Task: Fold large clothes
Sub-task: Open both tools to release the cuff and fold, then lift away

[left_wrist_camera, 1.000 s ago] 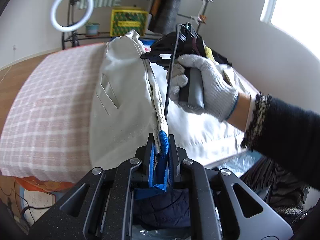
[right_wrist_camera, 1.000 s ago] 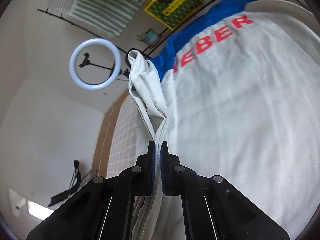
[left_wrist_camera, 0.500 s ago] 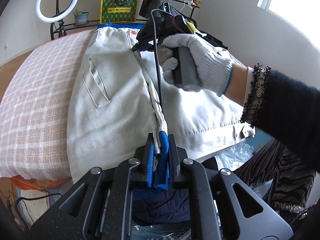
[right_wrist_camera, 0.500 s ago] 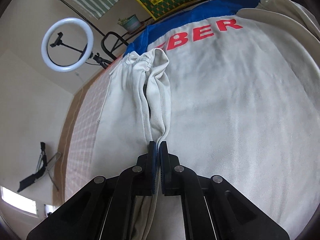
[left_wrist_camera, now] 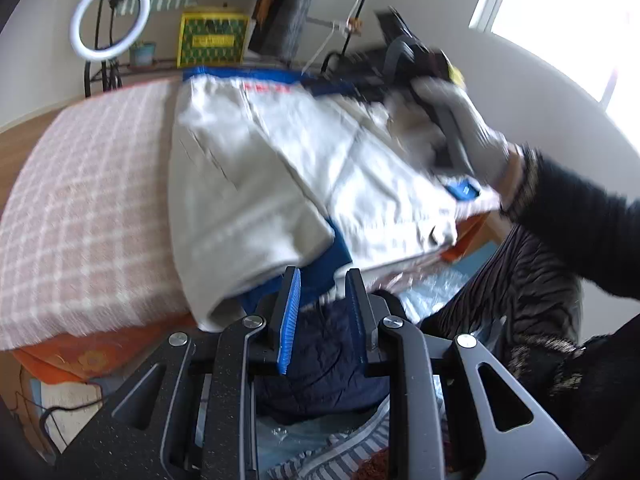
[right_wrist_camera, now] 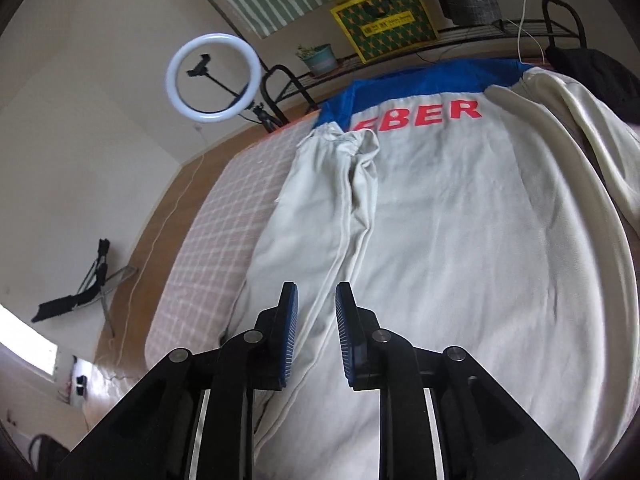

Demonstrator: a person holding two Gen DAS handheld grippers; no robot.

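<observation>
Checked pink bed cover (left_wrist_camera: pixel 80 184) under everything; work surface is the bed, edge nearest me. Notes run near to far.

Left hand-held gripper (left_wrist_camera: pixel 322 284): its jaws have just been opening and now stand spread, nothing between them; the blue hem of the jacket (left_wrist_camera: pixel 336 256) lies just beyond the tips, released. View is blurred.

Right hand-held gripper (right_wrist_camera: pixel 316 300): its jaws have likewise just been opening, pads parted and clear of the cloth. The folded edge runs up between them in the picture but is not pinched. From the left view I see my gloved right hand (left_wrist_camera: pixel 472 128) on its handle, above the jacket's far right side.

Jacket (right_wrist_camera: pixel 460 240): cream, back up, flat on the bed, blue yoke and red lettering (right_wrist_camera: pixel 424 114) at the far end. Left panel with its sleeve (right_wrist_camera: pixel 352 184) is turned in over the back; seam lies fairly straight.

Judgement: first lengthwise fold done. Right sleeve (right_wrist_camera: pixel 592 152) seems still loose at the far right, so that side and the crosswise folds remain.

Beyond the bed: ring light (right_wrist_camera: pixel 214 78), shelf with yellow box (right_wrist_camera: pixel 386 20).
</observation>
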